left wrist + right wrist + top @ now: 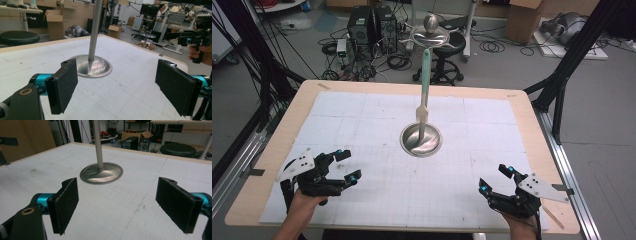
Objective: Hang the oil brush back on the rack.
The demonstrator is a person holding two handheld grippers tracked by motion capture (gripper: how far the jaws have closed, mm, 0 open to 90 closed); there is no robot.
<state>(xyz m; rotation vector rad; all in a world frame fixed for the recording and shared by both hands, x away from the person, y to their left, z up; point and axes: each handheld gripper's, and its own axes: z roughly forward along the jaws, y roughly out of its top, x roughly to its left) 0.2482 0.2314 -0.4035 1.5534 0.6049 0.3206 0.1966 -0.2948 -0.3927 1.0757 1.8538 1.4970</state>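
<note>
A metal stand rises from a round shiny base (421, 141) at the middle of the table (532, 125); its thin pole (93, 37) carries a disc and ball (430, 31) on top. A pale green utensil (426, 75) with a cream end hangs along the pole. My left gripper (348, 163) rests near the front left corner, open and empty, its pads (62, 85) wide apart and facing the base (93, 66). At the front right my right gripper (495, 179) is also open and empty, aimed at the base (101, 173). A hand holds each gripper.
A white gridded mat (362, 195) covers the wooden table. Beyond the far edge stand a black stool (446, 50), computer towers (372, 25) and loose cables. Black frame struts (562, 75) flank both sides. The right gripper (197, 40) shows at the far right of the left gripper view.
</note>
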